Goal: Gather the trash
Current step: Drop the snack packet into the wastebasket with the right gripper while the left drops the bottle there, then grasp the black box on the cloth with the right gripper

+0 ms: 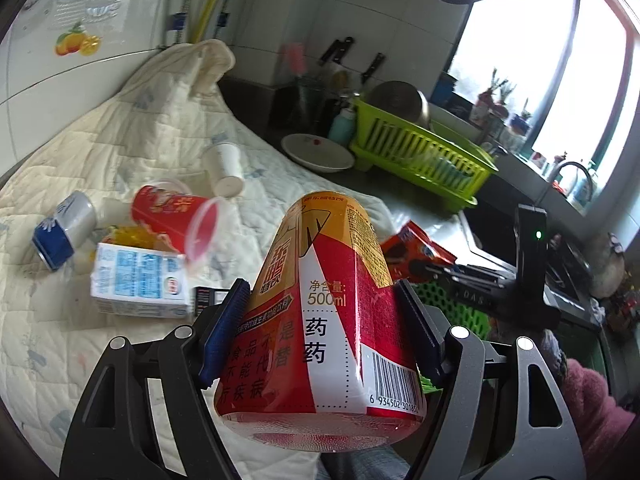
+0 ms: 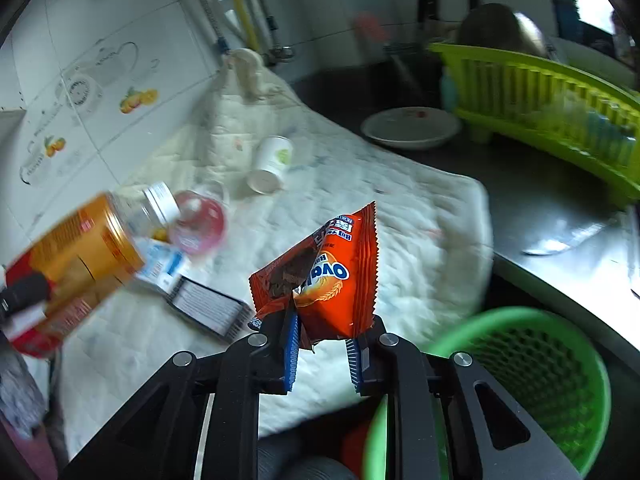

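A: What writing can you read?

B: The bottle (image 1: 320,312) pinched in the left tool (image 1: 320,332) has a red and gold label with Chinese print, "500ml" and a barcode starting 6 934502. The orange wrapper (image 2: 332,276) pinched in the right tool (image 2: 322,354) shows "Oval", upside down, in white on blue.

A: And the rest of the trash?

B: On the far left of the quilted cloth (image 1: 120,128) lie a red cup (image 1: 172,216) with a clear lid, a white and blue milk carton (image 1: 140,280), a silver and blue can (image 1: 60,236), and a white paper cup (image 1: 226,170) on its side farther back. A dark printed box (image 2: 208,306) lies near the carton.

A: Where does it go?

B: A green mesh basket (image 2: 540,364) sits near right, below the right tool. The wrapper is left of its rim, not over it.

A: The room?

B: A kitchen: a dark worktop (image 2: 520,184) with a white dish (image 1: 316,152), a lime dish rack (image 1: 420,148), tiled walls with fruit stickers, a window at far right.
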A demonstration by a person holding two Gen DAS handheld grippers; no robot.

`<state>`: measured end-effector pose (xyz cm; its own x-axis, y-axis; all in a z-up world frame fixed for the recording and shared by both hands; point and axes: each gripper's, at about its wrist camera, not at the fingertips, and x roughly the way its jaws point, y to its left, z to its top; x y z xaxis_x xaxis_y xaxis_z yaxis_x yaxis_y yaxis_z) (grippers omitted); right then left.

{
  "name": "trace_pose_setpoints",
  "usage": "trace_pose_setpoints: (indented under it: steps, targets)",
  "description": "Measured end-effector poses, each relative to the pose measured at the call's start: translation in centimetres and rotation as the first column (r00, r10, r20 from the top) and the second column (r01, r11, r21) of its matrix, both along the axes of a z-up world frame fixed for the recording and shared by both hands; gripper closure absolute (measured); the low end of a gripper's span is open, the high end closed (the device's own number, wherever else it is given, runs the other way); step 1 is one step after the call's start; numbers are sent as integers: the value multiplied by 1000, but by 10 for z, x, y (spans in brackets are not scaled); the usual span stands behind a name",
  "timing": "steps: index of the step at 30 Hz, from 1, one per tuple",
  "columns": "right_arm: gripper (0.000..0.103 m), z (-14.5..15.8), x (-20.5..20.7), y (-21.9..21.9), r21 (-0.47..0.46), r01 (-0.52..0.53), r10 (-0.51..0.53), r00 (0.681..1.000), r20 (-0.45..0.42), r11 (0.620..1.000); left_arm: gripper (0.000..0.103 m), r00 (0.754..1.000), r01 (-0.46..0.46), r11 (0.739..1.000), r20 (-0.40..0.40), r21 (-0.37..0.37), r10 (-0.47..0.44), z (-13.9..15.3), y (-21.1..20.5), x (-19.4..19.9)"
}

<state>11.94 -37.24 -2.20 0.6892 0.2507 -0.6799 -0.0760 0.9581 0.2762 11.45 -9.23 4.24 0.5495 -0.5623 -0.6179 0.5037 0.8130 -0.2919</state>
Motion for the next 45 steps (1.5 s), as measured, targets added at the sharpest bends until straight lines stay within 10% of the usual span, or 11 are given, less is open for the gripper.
trace_pose_setpoints:
  steps: [10,22,45]
  targets:
    - [67,-44,-76,-73,-177,179,-196,977,-81,968,31,989,150,989,4,-14,-150,-2,-75,-27]
    - [34,-59,-124,-121,-164,276,-292,953,-82,947,31,952,301,954,-62,-4,-300,-39,-173,-36]
    - [26,-45,-162,-141,-102,306,-309,951,-15,947,20,917,365,931,-167,-20,-363,-114,-258,-31]
